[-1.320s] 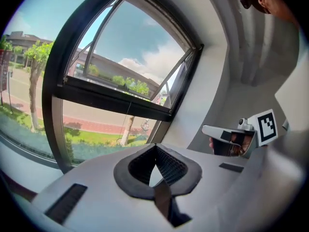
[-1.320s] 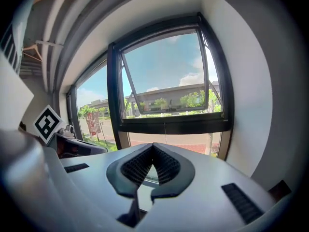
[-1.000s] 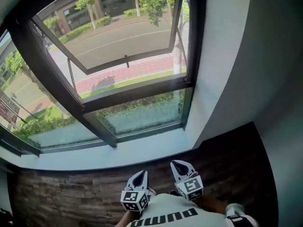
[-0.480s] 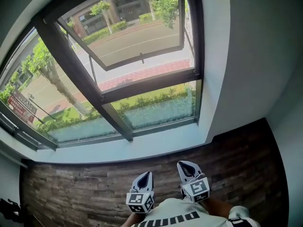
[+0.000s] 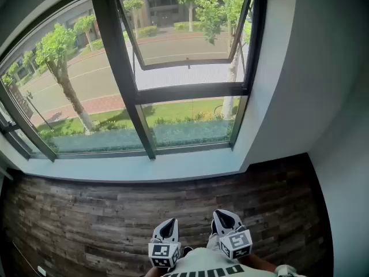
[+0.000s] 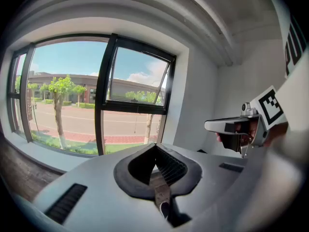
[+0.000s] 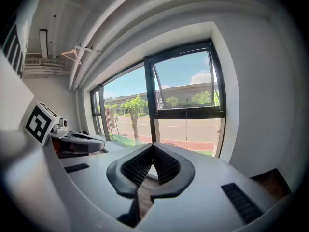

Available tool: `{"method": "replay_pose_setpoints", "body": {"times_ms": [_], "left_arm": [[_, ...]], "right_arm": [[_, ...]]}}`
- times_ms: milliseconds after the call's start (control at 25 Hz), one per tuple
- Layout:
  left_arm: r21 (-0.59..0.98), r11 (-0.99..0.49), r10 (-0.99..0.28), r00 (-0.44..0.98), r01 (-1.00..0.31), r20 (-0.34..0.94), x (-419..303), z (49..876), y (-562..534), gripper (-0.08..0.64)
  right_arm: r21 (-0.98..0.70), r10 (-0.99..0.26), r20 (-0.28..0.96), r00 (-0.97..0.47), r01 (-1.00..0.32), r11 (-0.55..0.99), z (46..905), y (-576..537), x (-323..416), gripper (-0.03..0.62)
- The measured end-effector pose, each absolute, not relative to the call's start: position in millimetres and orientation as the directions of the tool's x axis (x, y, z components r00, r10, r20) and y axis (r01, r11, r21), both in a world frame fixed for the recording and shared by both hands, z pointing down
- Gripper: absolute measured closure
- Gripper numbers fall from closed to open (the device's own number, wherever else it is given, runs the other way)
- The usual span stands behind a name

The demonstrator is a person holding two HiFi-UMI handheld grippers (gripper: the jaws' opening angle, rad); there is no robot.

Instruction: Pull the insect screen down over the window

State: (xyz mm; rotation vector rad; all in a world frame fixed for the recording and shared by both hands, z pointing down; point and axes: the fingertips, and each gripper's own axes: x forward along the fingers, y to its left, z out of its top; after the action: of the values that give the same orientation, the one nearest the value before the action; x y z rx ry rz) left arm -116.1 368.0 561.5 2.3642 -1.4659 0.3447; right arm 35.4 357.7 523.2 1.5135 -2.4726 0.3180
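Observation:
The dark-framed window (image 5: 190, 91) is ahead of me, above a white sill. Its upper right sash (image 5: 187, 30) is tilted open outward, and a thin cord (image 5: 188, 62) hangs in that opening. No insect screen shows across the glass. My left gripper (image 5: 169, 224) and right gripper (image 5: 222, 215) are low, close to my body and well short of the window. Both are shut with nothing between the jaws. The left gripper view has its shut tips (image 6: 155, 146) pointing at the window (image 6: 137, 76), and the right gripper view shows the same (image 7: 153, 146).
A white sill (image 5: 144, 169) runs under the window, with dark wood-look planking (image 5: 115, 212) below it. A white wall (image 5: 311, 68) bounds the window's right side. A clothes hanger (image 7: 72, 54) hangs near the ceiling at the left.
The head view has swung so the window now stands more squarely ahead and upright. Both grippers stay low by my body and shut.

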Motion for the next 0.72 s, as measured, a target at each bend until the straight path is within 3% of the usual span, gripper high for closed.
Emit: {"method": "replay_pose_setpoints", "body": {"times_ms": [360, 720], "left_arm": [[0.136, -0.461, -0.823, 0.48, -0.877, 0.305, -120.3, 536.9, 405.7, 0.548], [0.126, -0.477, -0.809, 0.49, -0.87, 0.324, -109.4, 540.0, 428.2, 0.548]], "right_arm": [[-0.042, -0.849, 0.291, -0.442, -0.892, 0.45, 524.7, 419.6, 15.4, 0.586], [-0.041, -0.878, 0.269, -0.396, -0.915, 0.401, 527.3, 439.1, 26.7, 0.588]]}}
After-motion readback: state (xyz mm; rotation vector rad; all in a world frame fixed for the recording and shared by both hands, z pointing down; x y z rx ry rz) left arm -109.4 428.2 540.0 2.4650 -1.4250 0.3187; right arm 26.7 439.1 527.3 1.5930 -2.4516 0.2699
